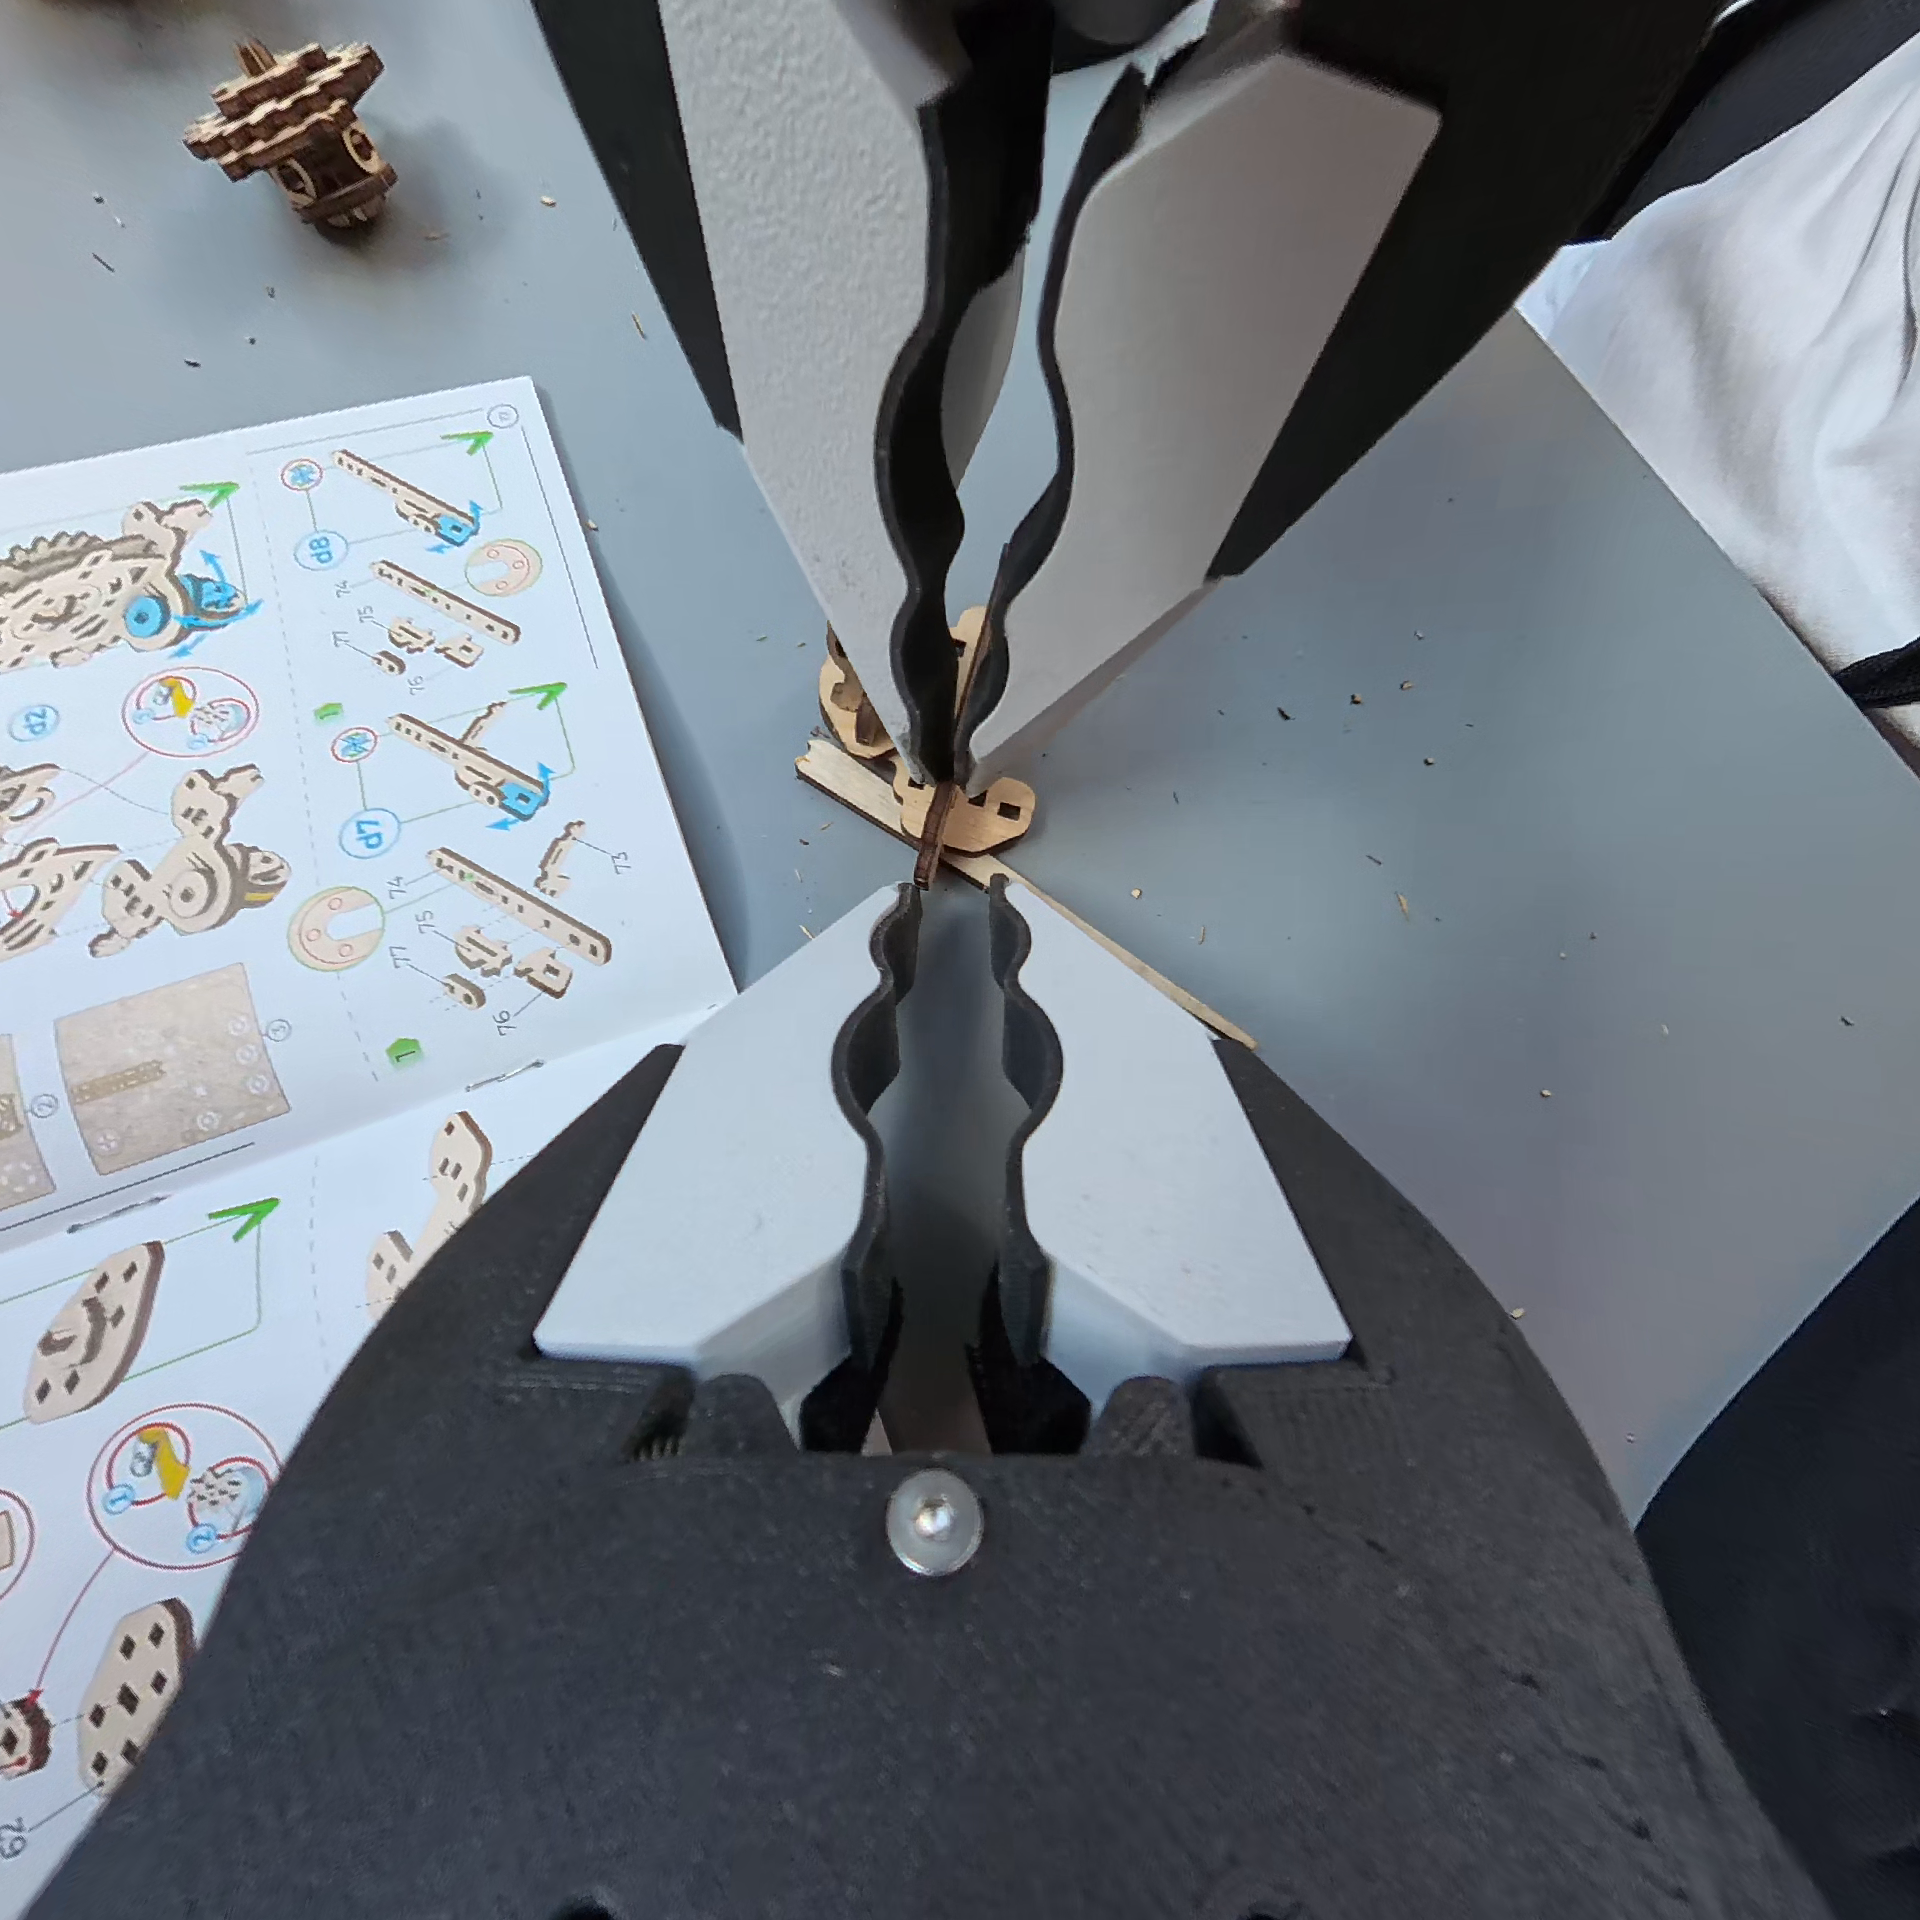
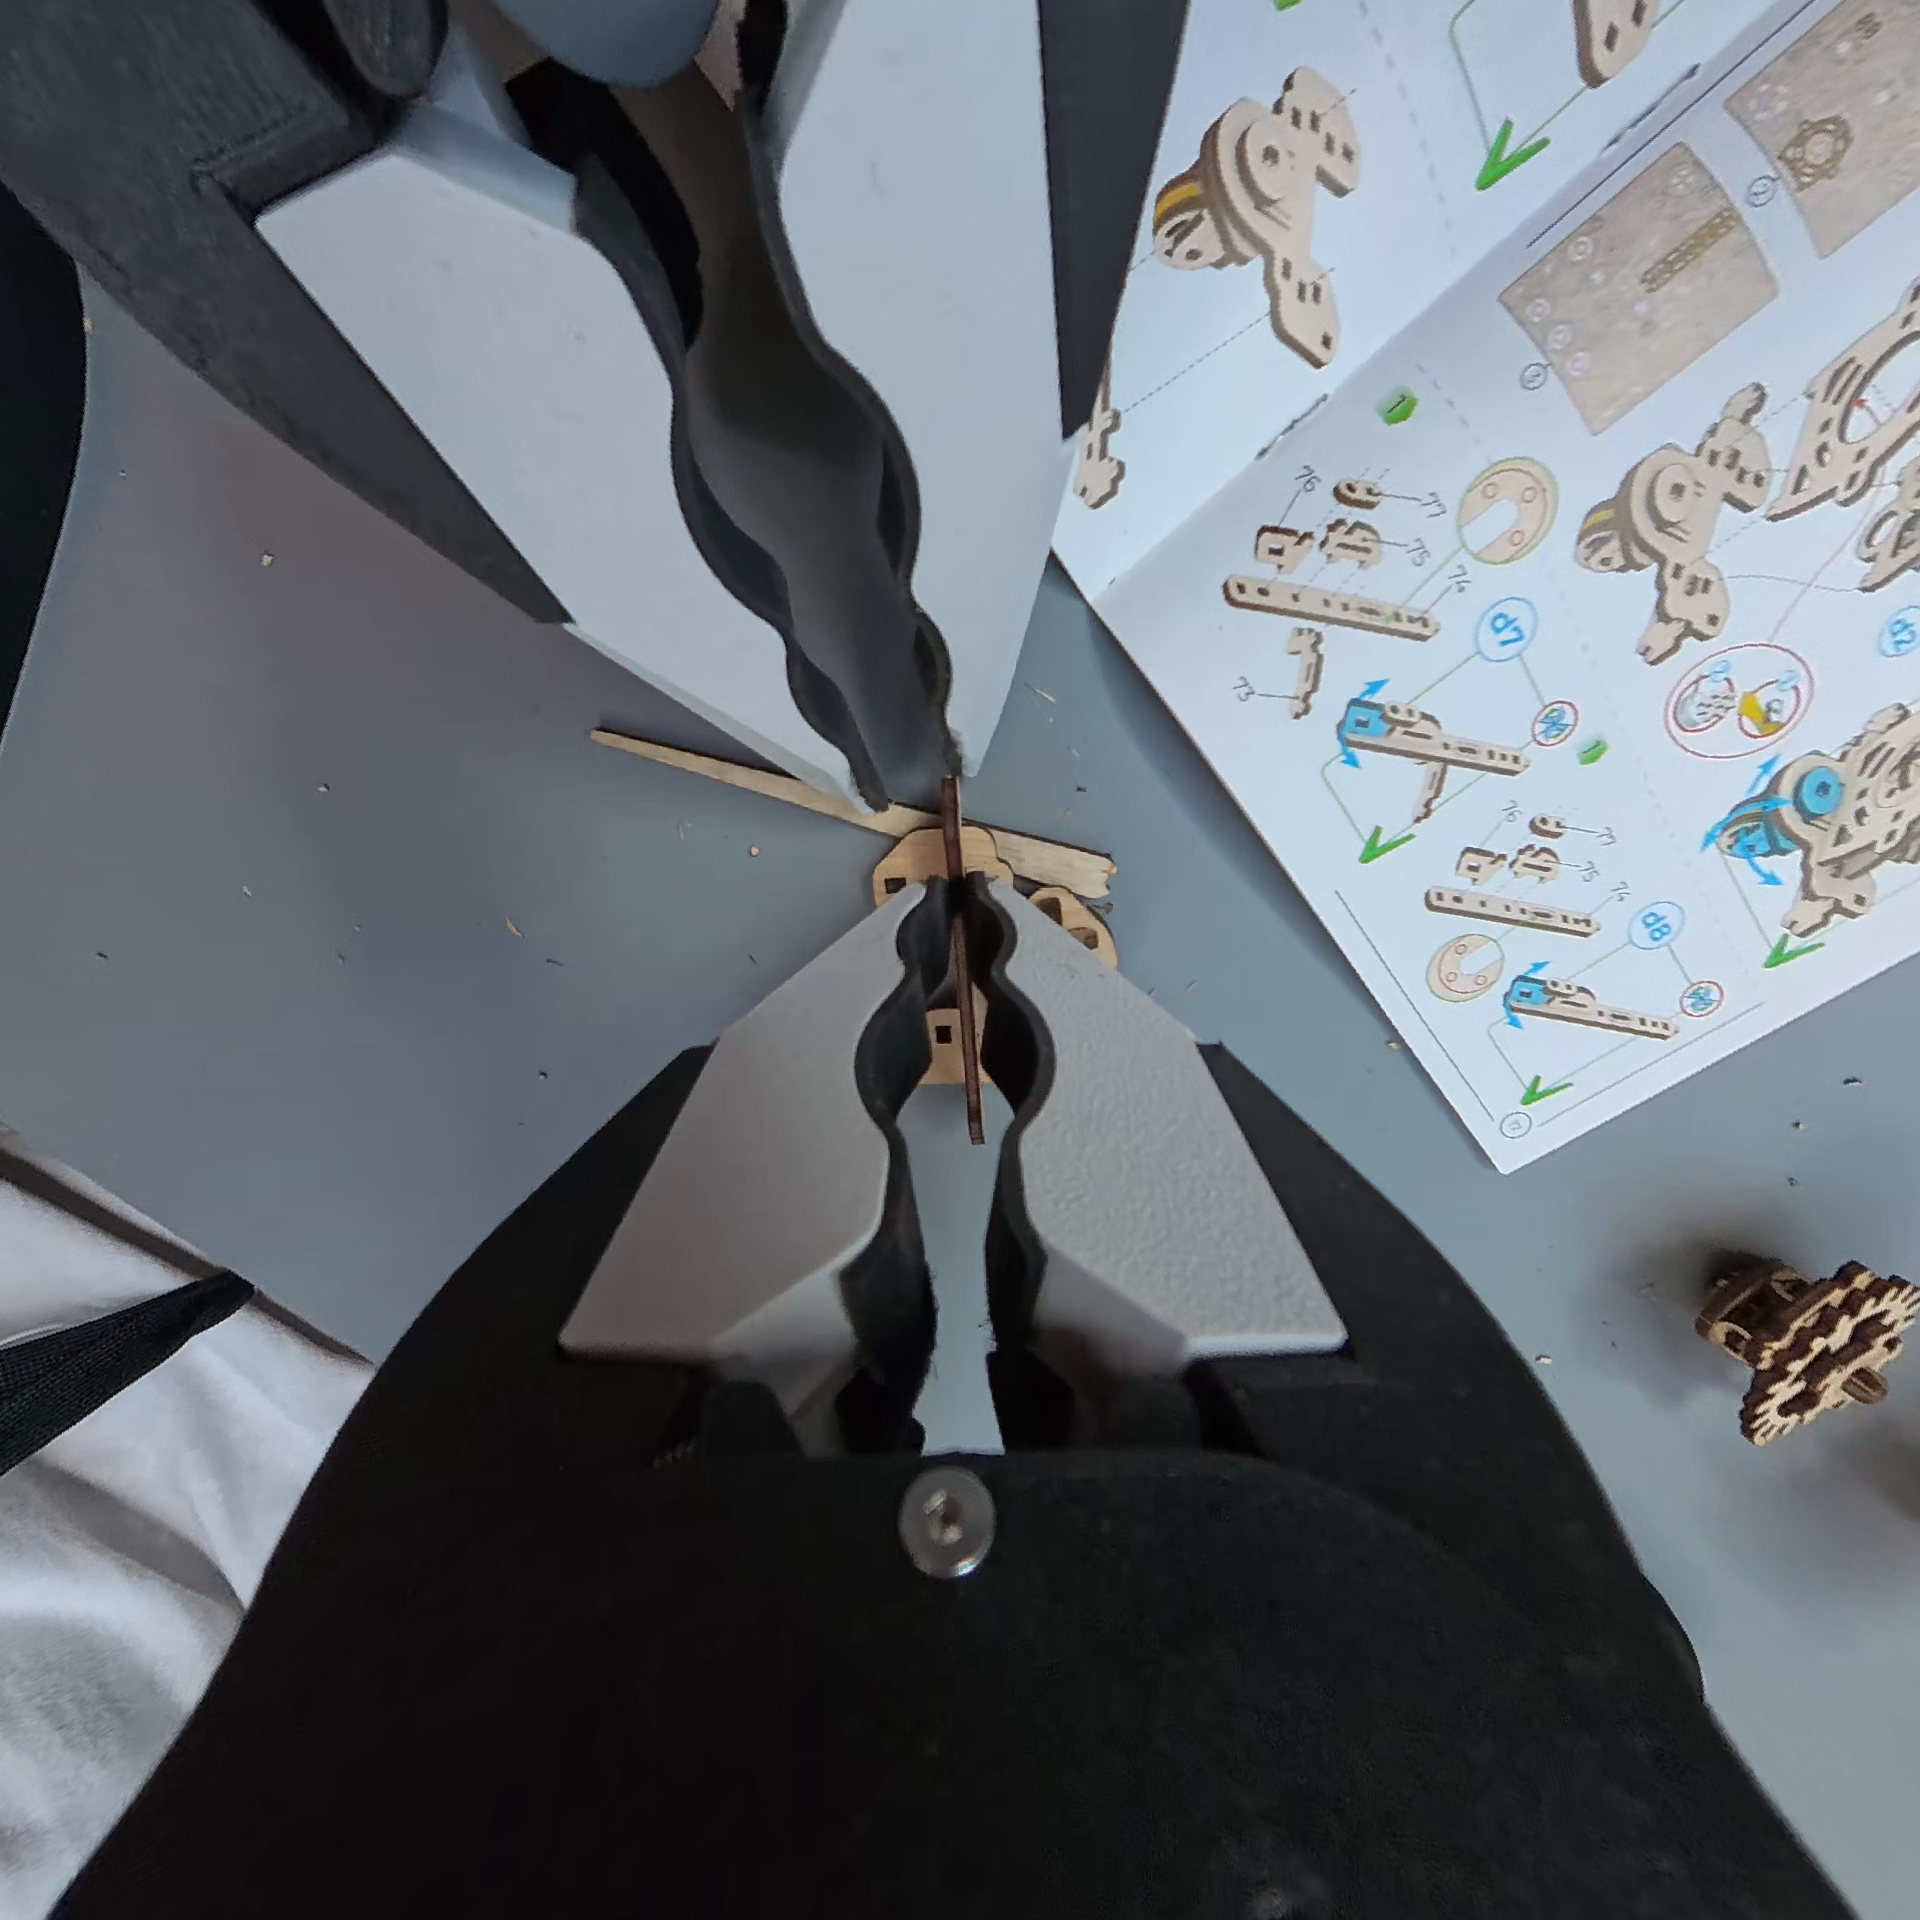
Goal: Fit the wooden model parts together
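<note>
My right gripper (image 2: 956, 888) is shut on a thin flat wooden piece (image 2: 964, 997), held edge-on and upright over the grey table (image 2: 364, 883). In the left wrist view the right gripper (image 1: 942, 777) comes down from above with that piece (image 1: 938, 826) sticking out below its tips. My left gripper (image 1: 951, 888) is open, its tips right at the piece's end, facing the right gripper (image 2: 914, 784). Under both lie a small flat wooden part with square holes (image 1: 992, 816) (image 2: 902, 871), a rounded part (image 1: 847, 707) (image 2: 1081, 925) and a thin wooden strip (image 1: 1122, 966) (image 2: 707, 764).
An open instruction booklet (image 1: 312, 779) (image 2: 1558, 520) lies beside the work spot. A built dark wooden gear assembly (image 1: 296, 135) (image 2: 1808, 1351) stands farther off. A person's white clothing (image 1: 1766, 364) (image 2: 104, 1507) is at the table's edge. Wood crumbs dot the table. The grippers are tip to tip, or close to it.
</note>
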`<state>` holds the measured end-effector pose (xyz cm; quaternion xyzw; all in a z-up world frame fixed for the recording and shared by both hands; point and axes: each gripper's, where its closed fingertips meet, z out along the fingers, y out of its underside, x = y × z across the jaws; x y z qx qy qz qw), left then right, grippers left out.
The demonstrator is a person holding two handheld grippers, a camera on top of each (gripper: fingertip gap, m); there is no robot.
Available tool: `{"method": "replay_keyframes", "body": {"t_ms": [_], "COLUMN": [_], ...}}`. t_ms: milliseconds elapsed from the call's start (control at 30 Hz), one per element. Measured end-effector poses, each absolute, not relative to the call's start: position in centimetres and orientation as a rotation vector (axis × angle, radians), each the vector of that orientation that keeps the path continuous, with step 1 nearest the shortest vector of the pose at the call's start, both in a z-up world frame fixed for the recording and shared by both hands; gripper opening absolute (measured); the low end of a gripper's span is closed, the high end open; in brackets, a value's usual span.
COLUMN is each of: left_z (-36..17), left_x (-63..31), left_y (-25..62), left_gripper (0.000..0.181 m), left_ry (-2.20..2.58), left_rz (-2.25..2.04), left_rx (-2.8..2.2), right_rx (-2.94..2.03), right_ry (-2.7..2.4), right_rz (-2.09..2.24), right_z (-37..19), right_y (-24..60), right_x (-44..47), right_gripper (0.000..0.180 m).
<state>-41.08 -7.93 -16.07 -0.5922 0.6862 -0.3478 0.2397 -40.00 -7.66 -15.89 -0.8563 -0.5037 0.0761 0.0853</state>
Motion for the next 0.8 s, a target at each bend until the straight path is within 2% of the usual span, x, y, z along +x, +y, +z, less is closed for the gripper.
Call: {"method": "replay_keyframes", "body": {"t_ms": [800], "left_z": [-16.13], "left_x": [-40.96], "left_y": [-7.96], "left_gripper": [0.011], "left_ry": [1.878], "left_rz": [-0.953], "left_rx": [-1.621], "right_rx": [-2.529], "right_ry": [-1.463], "right_rz": [0.27], "right_z": [-15.91], "right_y": [-7.6], "right_x": [-39.95], "right_gripper": [0.003]}}
